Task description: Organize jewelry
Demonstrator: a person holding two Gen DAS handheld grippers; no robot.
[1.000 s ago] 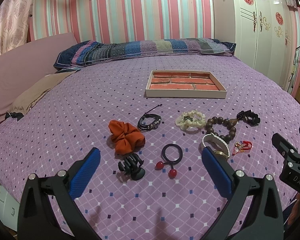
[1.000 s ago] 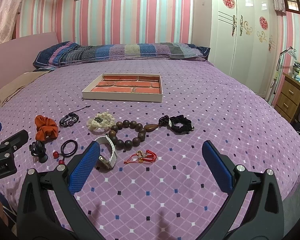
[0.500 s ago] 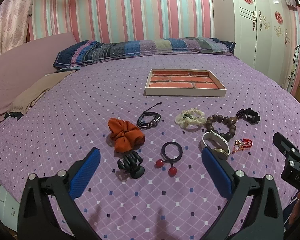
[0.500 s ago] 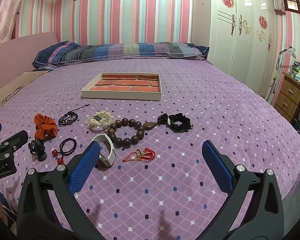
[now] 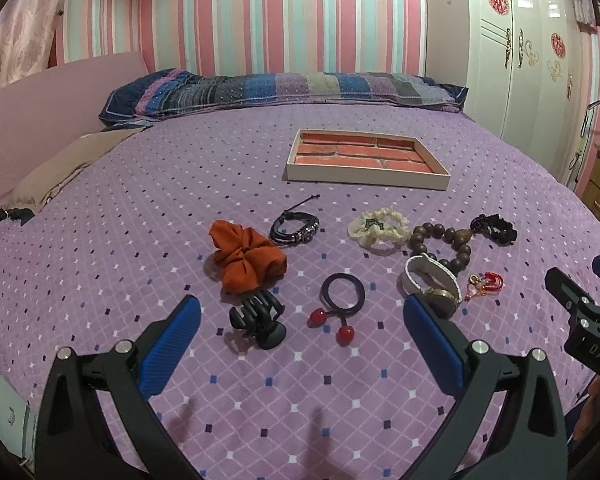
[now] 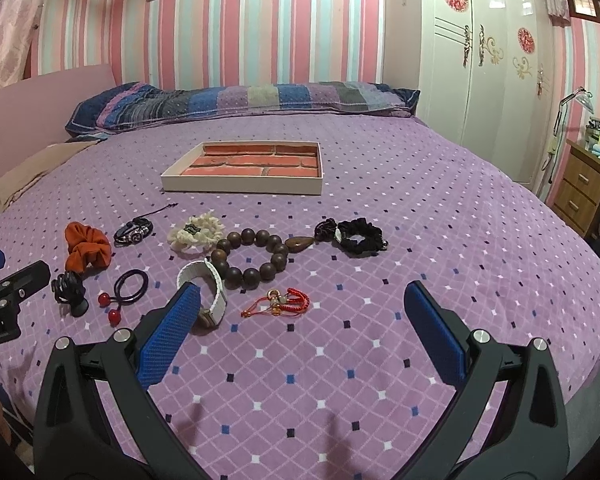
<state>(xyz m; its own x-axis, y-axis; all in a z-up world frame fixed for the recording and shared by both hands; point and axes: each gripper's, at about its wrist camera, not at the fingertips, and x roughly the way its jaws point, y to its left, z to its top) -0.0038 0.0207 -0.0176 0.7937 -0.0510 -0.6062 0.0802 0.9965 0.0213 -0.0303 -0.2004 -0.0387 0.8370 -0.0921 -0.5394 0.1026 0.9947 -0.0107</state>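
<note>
A shallow tray (image 5: 436, 180) with a brick-pattern floor lies on the purple bedspread, also in the right wrist view (image 6: 244, 188). In front of it lie an orange scrunchie (image 5: 246, 260), black claw clip (image 5: 260, 320), black hair tie with red balls (image 5: 342, 294), black cord bracelet (image 5: 294, 228), cream scrunchie (image 5: 376, 230), wooden bead bracelet (image 6: 252, 258), white watch (image 6: 210, 294), red string charm (image 6: 278, 302) and black scrunchie (image 6: 358, 236). My left gripper (image 5: 300, 340) is open above the clip and hair tie. My right gripper (image 6: 302, 336) is open just short of the red charm.
A long striped pillow (image 5: 284, 88) lies at the head of the bed. A white wardrobe (image 6: 492, 60) and a wooden desk (image 6: 584, 184) stand to the right. The bed edge drops off at the right (image 6: 592, 368).
Both grippers have edged slightly forward and lower toward the items. Nothing on the bed has moved.
</note>
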